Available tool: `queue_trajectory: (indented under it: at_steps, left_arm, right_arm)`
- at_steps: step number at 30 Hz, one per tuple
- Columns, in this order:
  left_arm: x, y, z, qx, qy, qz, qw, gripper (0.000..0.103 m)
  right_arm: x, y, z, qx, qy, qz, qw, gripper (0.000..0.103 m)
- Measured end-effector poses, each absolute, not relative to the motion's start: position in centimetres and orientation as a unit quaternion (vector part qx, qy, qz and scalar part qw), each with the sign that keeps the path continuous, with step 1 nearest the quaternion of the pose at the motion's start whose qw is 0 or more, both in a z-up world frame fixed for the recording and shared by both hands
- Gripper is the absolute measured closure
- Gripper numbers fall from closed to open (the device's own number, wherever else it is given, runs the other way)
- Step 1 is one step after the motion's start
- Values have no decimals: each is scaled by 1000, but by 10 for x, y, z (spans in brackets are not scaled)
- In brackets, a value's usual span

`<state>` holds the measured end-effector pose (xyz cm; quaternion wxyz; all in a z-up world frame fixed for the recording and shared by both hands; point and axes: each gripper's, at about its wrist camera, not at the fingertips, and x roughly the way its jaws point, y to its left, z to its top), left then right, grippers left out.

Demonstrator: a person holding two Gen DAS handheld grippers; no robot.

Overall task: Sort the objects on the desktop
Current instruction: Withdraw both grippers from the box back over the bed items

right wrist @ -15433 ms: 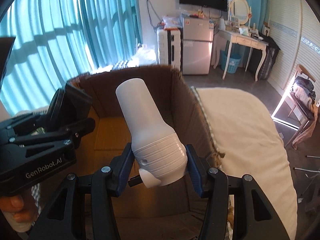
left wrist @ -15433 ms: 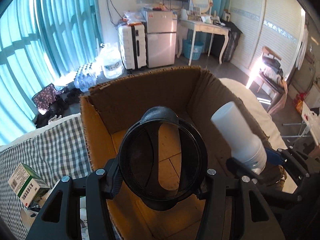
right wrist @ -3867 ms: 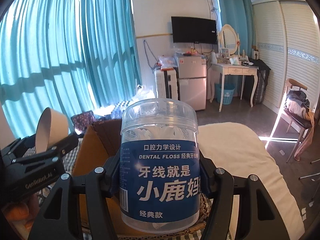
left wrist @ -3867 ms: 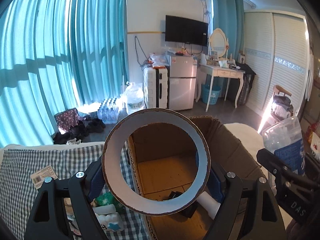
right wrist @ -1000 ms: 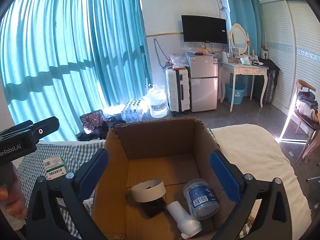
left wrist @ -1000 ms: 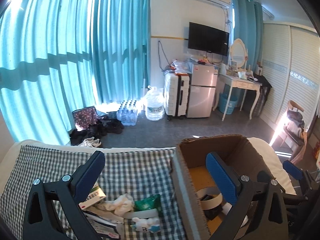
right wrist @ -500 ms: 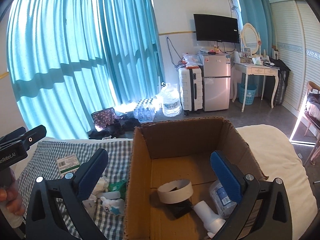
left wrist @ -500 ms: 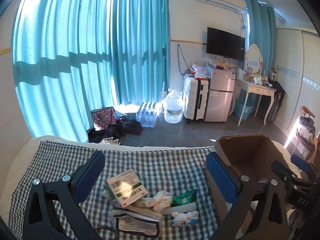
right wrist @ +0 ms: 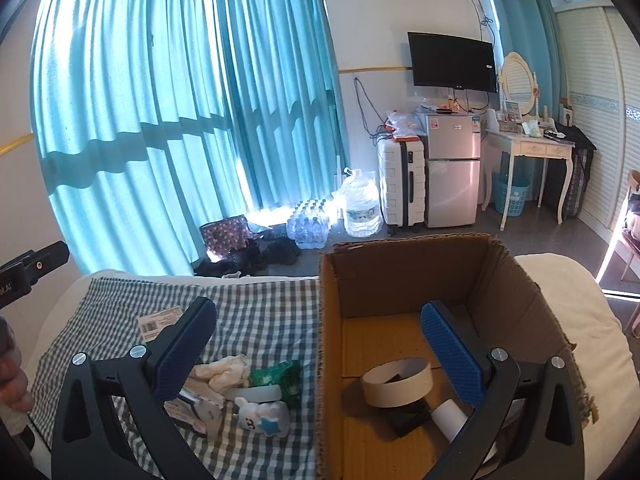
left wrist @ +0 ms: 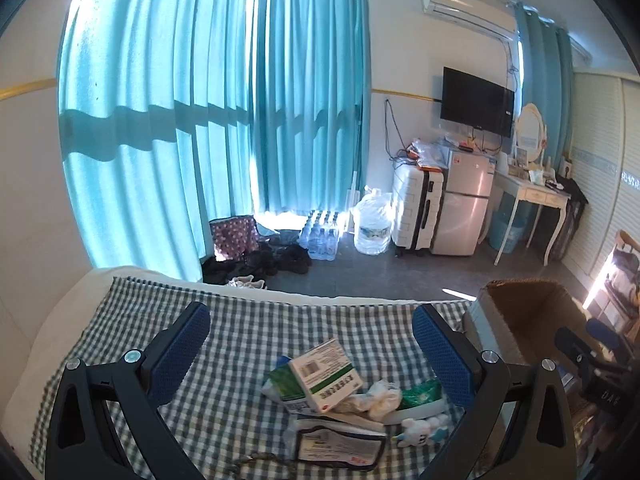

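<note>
My left gripper (left wrist: 310,344) is open and empty above a pile on the checked cloth (left wrist: 248,332): a green-and-white medicine box (left wrist: 326,374), a crumpled white tissue (left wrist: 382,398), a green packet (left wrist: 420,394), a small white toy (left wrist: 418,428) and a flat packet (left wrist: 340,444). My right gripper (right wrist: 318,346) is open and empty over the left wall of the cardboard box (right wrist: 404,276). In the box lie a tape roll (right wrist: 396,380), a black item (right wrist: 408,418) and a white bottle (right wrist: 450,420). The pile also shows in the right wrist view (right wrist: 260,404).
The cardboard box shows at the right in the left wrist view (left wrist: 528,316). The cloth covers a white bed (right wrist: 580,320). On the floor beyond are a water jug (left wrist: 374,228), bottled water, a suitcase (left wrist: 416,208), a fridge and a dressing table.
Both grippers have let go of the tape roll and floss jar, which went into the box. Over the last second both swung left toward the pile on the cloth.
</note>
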<state>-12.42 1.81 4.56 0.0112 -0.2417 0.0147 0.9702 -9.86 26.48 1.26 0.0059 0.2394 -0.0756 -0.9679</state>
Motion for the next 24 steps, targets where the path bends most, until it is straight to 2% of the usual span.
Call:
queue_trajectory:
  at_steps: [3,10,15,19,24]
  left_arm:
    - [-126,4,39,-247,46,968,-12,0]
    - [-122,-31,3,-269,12,963,-12,0]
    - [-123,-45,-30,-308,22,951,-24,0]
    - [-122,-59,-30,-299,-6,953,-39,0]
    - [-122,-63,-31,-297,-5,954,-40,0]
  right_arm:
    - [-99,252,13,227,-78,-971,19,0]
    - [-99,221,-2,221,-55,-973,40,0]
    - [-104,198,-13,227,-41,-971,59,0]
    - [-108,183,-23,235,-39,-968,79,0]
    - [-107,173,-31,240,-23,-966,96,0]
